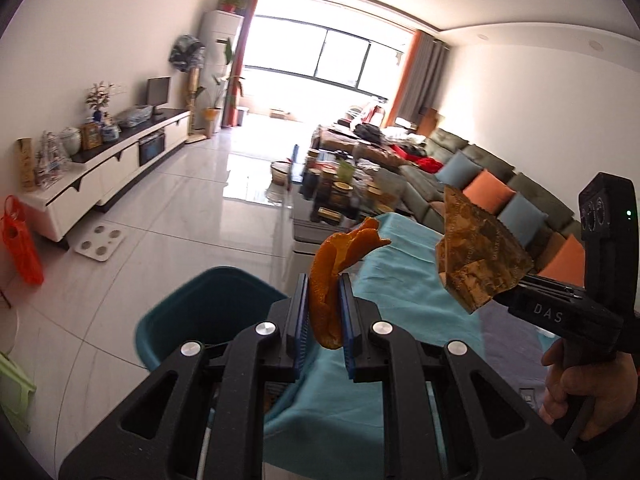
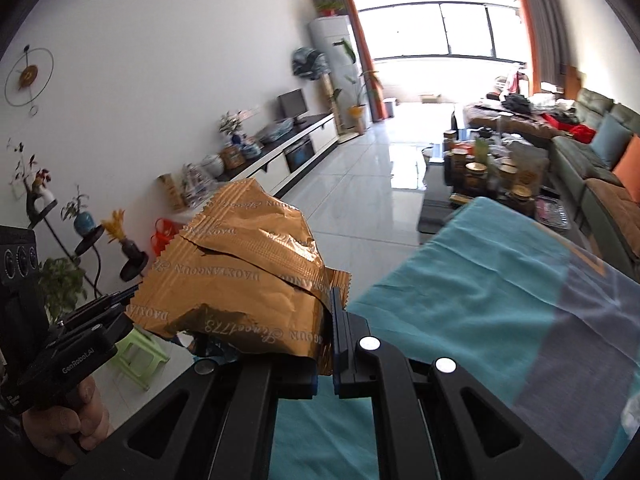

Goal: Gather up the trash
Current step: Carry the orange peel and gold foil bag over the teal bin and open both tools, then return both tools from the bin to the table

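Note:
In the left wrist view my left gripper is shut on a curled orange peel that sticks up between its blue pads. A teal bin stands on the floor just below and left of it, beside the table. To the right, my right gripper holds a crumpled golden wrapper over the teal cloth. In the right wrist view the right gripper is shut on the golden wrapper, which hides its left finger. The left gripper shows at the left edge, its tips behind the wrapper.
A teal cloth covers the table under both grippers. Beyond it a coffee table holds several jars, and a green sofa lines the right wall. A white TV cabinet runs along the left wall. A green stool stands on the tiled floor.

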`<state>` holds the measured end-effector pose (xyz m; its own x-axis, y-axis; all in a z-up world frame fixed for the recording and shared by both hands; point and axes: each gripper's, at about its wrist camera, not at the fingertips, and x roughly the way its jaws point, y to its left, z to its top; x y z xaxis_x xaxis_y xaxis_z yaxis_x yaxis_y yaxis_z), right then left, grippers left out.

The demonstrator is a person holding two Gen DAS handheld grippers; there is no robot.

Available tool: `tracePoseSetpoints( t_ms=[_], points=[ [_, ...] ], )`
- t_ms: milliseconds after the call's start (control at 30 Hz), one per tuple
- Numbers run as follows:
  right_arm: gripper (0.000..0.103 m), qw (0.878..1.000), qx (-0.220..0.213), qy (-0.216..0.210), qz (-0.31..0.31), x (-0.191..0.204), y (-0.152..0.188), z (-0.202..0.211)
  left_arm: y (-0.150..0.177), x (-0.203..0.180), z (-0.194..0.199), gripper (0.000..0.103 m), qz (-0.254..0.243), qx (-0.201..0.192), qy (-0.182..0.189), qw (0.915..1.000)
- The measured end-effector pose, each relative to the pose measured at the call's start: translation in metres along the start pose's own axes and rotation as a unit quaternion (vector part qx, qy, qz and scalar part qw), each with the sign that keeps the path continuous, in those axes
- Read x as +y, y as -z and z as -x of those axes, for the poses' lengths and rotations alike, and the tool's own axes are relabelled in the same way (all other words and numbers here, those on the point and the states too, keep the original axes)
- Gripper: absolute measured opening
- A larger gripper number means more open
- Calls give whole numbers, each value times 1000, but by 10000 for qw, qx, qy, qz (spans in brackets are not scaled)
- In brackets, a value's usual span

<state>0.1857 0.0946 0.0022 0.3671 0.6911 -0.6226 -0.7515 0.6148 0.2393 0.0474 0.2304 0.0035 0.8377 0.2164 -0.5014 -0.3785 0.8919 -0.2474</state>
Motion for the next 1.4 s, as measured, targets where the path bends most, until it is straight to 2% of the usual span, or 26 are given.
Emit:
tracePoseSetpoints(
  t_ms=[233, 400, 533, 733, 800, 833, 867, 900, 1000, 1067, 1133, 1267, 1400],
  points=[
    [4, 9978, 575, -153, 306, 37, -14, -62, -2, 67, 6, 15, 205, 34, -443, 9988],
    [4, 9932, 1058, -166, 466, 51, -14, -103, 7, 100, 1, 15, 343, 240, -550, 9976],
    [4, 9870, 1480, -113, 617, 60, -12, -135, 18, 115, -11, 15, 457, 430, -601, 9962],
    [4, 9740, 2103, 22, 846, 73, -5, -175, 31, 112, -61, 16, 504, 861, -731, 9923],
    [10, 9718, 2159, 159, 933, 73, -4, -184, 34, 110, -79, 17, 522, 953, -850, 9904],
    [15, 9698, 2239, 179, 950, 74, -2, -187, 35, 109, -85, 26, 519, 1009, -882, 9896],
    [23, 9684, 2295, 191, 961, 73, -1, -189, 35, 110, -91, 31, 534, 1040, -871, 9893],
    [25, 9683, 2265, 254, 1019, 75, 0, -188, 35, 113, -95, 37, 557, 1028, -944, 9886],
    [25, 9695, 2239, 220, 976, 72, 1, -185, 34, 112, -98, 41, 591, 1021, -1019, 9878],
    [25, 9715, 2175, 198, 919, 66, -1, -183, 30, 116, -95, 49, 635, 926, -1023, 9884],
    [31, 9750, 2075, 127, 790, 59, -5, -176, 25, 117, -89, 62, 637, 806, -1042, 9892],
    [34, 9831, 1751, -12, 536, 46, -11, -157, 17, 113, -70, 75, 646, 671, -1040, 9902],
    [47, 9896, 1406, -43, 314, 32, -14, -133, 8, 104, -53, 88, 618, 500, -973, 9921]
  ],
)
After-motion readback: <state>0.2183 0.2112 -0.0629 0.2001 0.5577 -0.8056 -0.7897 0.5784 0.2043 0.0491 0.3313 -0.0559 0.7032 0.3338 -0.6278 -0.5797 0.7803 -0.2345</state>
